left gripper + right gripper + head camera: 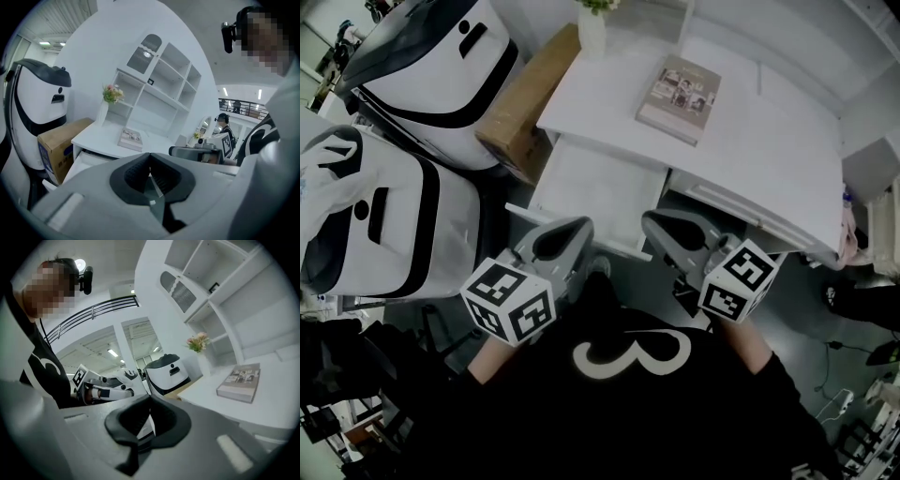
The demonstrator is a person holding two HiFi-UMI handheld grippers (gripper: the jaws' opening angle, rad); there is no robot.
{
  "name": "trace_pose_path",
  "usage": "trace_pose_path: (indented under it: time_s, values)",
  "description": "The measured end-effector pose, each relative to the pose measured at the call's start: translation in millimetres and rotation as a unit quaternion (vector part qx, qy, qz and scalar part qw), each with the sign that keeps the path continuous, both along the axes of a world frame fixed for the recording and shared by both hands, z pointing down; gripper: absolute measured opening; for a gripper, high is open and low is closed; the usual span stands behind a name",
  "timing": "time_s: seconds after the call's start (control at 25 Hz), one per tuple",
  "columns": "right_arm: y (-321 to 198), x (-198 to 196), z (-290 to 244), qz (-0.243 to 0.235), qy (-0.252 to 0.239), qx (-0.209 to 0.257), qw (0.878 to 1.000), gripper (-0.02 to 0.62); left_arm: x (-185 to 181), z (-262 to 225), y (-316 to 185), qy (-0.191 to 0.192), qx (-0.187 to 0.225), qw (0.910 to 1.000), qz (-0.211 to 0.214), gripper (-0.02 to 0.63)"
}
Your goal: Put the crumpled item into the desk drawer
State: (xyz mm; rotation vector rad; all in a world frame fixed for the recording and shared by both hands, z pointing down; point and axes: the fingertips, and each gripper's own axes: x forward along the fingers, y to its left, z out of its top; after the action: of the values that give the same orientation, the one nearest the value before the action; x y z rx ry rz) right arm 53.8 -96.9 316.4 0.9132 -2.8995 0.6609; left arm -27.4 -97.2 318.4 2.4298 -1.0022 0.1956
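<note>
The white desk (pixel 750 141) has its drawer (pixel 595 183) pulled open toward me; the drawer's inside looks plain white. No crumpled item shows in any view. My left gripper (pixel 570 232) and right gripper (pixel 656 225) hang side by side close to my chest, in front of the drawer's front edge. In the left gripper view the left gripper (pixel 150 158) has its jaws pressed together with nothing between them. The right gripper (pixel 150 400) is shut the same way, holding nothing.
A book (pixel 680 98) lies on the desk top, and a white vase with flowers (pixel 592 28) stands at its back left corner. A cardboard box (pixel 525 103) leans beside the desk. Two white and black machines (pixel 384 216) stand at the left. Shelves (pixel 164 89) rise behind the desk.
</note>
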Motion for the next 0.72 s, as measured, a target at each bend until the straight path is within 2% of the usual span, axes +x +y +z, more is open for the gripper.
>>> trace_pose_path:
  time_s: [0.44,0.72]
  values:
    - [47,8,-18,-0.011,0.01,0.023,1.0,0.003,13,-20,44,0.002,0.024,0.9997,-0.002,0.009]
    - [63,16,-17,-0.013,0.007,0.019,1.0,0.003,23,-23,59,-0.005,0.031,0.9995,0.0,0.009]
